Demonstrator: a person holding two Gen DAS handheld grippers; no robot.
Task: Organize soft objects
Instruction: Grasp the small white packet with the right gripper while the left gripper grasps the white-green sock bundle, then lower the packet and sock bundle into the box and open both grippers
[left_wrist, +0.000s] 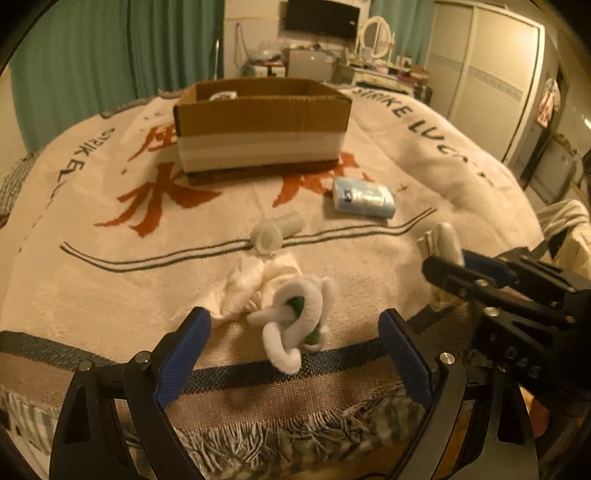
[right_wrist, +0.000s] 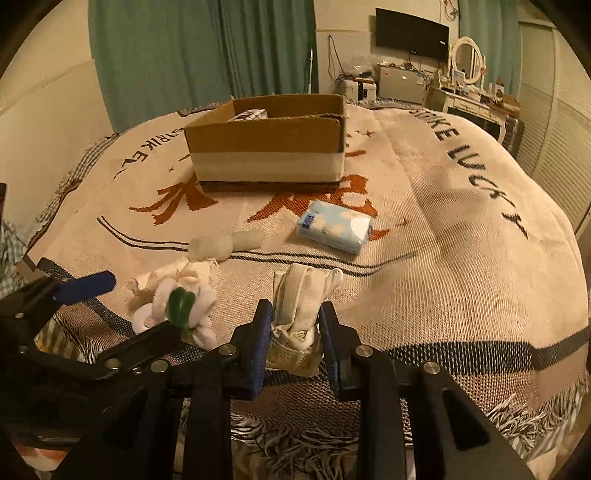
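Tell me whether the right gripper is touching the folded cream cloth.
Touching. The right wrist view shows the right gripper with both blue pads pressed against the sides of the folded cream cloth, pinching it between them.

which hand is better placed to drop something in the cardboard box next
Right. Its tongs are already shut on the folded white cloth; the left tongs stand open around the white fluffy toy, gripping nothing. The cardboard box lies straight ahead.

Blue pads (left_wrist: 184, 350) on black fingers. Between the left ones, white plush loops (left_wrist: 295, 325) around something green, perhaps a stem. Cream cloth (right_wrist: 295, 314) between the right pads. Beyond the fingertips: beige blanket (right_wrist: 443, 277) with rust characters, black lettering and dark stripes; pale-blue tissue pack (right_wrist: 334, 225); brown box (right_wrist: 266, 147), white-banded.
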